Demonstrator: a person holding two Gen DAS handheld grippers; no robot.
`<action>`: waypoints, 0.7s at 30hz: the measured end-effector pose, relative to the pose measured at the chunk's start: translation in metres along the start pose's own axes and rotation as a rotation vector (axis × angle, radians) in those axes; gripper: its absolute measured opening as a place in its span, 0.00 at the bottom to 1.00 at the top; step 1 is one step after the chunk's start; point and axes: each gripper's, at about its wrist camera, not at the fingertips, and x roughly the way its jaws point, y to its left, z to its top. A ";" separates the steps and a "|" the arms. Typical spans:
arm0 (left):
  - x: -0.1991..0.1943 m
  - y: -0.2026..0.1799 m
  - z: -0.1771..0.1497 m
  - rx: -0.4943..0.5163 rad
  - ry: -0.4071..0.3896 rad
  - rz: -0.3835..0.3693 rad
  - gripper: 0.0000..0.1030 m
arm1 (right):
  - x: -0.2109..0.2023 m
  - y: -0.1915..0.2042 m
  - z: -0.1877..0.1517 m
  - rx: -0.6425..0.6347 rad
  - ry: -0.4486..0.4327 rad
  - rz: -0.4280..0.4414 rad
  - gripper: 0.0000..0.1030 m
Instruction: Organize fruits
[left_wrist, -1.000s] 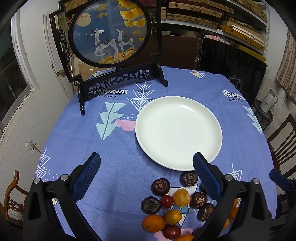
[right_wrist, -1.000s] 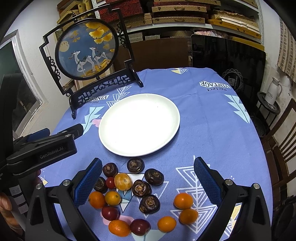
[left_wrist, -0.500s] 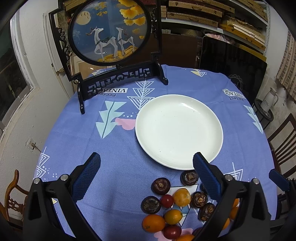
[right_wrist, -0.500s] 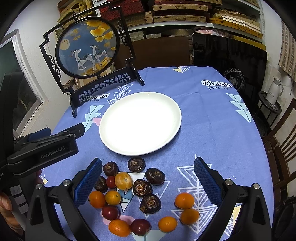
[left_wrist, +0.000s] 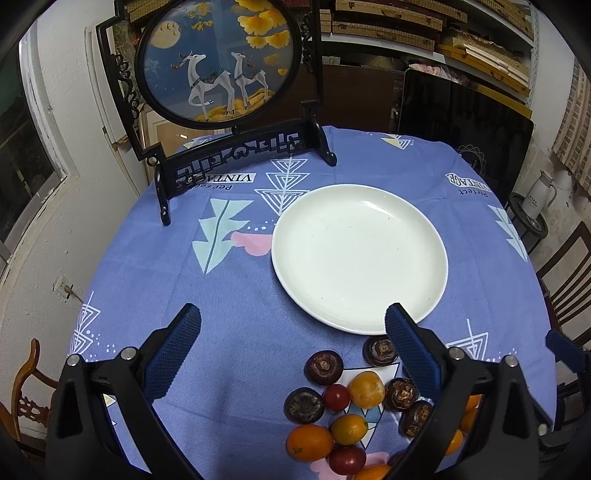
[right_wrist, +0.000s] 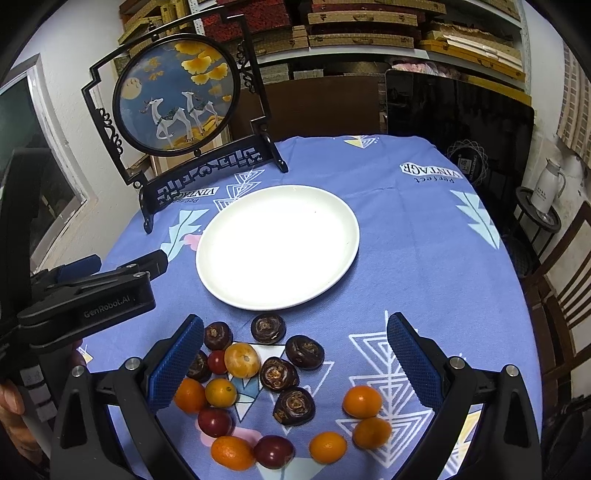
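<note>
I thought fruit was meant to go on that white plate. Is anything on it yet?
Empty. The white plate shows only bare surface in both views; all the fruits lie on the blue tablecloth in front of it.

The scene is lit from overhead by indoor light, moderately bright at the centre and dim toward the corners, where black vignetting is seen in both views. The white plate (right_wrist: 277, 247) is blown out to featureless glare in the right wrist view; in the left wrist view only a small highlight is shown near its far rim. Soft, short shadows are cast under the fruits (right_wrist: 258, 387). Straight lines are bent strongly at the fisheye edges. Focus is held sharp throughout.
</note>
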 end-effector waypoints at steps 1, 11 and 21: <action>0.000 0.001 -0.001 0.001 0.002 0.000 0.95 | -0.001 -0.002 -0.001 -0.013 -0.004 -0.003 0.97; 0.004 -0.002 -0.007 0.015 0.023 0.004 0.95 | -0.005 -0.034 -0.017 0.009 0.029 -0.036 0.97; 0.003 -0.006 -0.014 0.042 0.023 0.026 0.95 | -0.005 -0.015 0.000 -0.037 0.008 -0.057 0.97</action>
